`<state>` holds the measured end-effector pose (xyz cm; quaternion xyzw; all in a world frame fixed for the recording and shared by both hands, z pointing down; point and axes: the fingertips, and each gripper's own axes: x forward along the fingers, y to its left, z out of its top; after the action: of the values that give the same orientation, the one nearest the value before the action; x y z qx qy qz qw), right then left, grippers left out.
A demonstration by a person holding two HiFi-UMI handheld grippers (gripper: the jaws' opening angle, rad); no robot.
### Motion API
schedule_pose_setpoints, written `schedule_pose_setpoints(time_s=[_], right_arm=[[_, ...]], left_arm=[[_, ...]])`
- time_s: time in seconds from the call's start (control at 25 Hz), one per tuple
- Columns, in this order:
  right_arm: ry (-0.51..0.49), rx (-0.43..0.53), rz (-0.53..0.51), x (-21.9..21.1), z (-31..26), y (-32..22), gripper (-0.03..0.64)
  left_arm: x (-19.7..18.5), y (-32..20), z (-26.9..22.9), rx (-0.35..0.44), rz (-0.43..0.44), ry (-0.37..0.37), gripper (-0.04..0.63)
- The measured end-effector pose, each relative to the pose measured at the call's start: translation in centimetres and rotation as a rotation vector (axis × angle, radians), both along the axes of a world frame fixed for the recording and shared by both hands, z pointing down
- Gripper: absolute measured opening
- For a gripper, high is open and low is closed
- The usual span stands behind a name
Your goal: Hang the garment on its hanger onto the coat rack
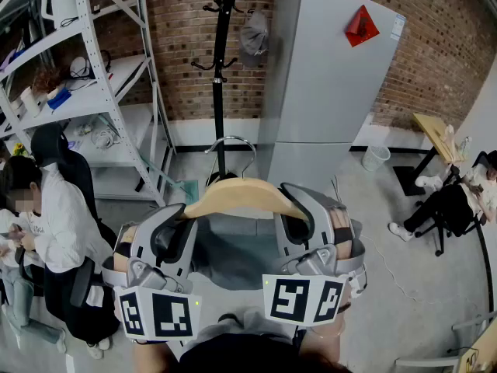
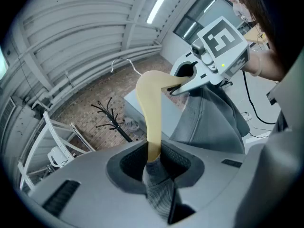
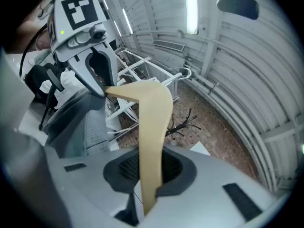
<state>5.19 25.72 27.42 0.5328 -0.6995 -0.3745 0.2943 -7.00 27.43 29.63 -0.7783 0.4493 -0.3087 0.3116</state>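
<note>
A pale wooden hanger [image 1: 241, 196] with a metal hook [image 1: 233, 148] is held level in front of me, a grey garment [image 1: 233, 256] draped below it. My left gripper [image 1: 180, 217] is shut on the hanger's left end; in the left gripper view, the hanger [image 2: 152, 113] and a fold of grey fabric [image 2: 159, 189] sit between its jaws. The right gripper [image 1: 293, 207] is shut on the right end, and the hanger [image 3: 152, 127] runs through its jaws. The black coat rack [image 1: 221, 68] stands ahead by the brick wall, apart from the hook.
A tall grey cabinet [image 1: 330, 92] stands right of the rack. White metal shelving [image 1: 93, 76] fills the left. One person sits at the left [image 1: 54, 224], another at the right [image 1: 450, 200]. A grey cap [image 1: 255, 33] hangs on the rack.
</note>
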Motion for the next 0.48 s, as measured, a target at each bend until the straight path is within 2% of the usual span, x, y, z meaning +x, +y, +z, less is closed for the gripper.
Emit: schedule_pose_setpoints(time_s=[0.24, 0.48], right_arm=[[0.017, 0.0, 0.0, 0.7, 0.4, 0.2, 0.059], [0.021, 0.006, -0.016, 2.1, 0.3, -0.7, 0.06]], left_arm=[[0.8, 0.1, 0.7, -0.012, 0.003, -0.006, 0.091], [2.4, -1.1, 0.8, 0.014, -0.022, -0.052, 0.091]])
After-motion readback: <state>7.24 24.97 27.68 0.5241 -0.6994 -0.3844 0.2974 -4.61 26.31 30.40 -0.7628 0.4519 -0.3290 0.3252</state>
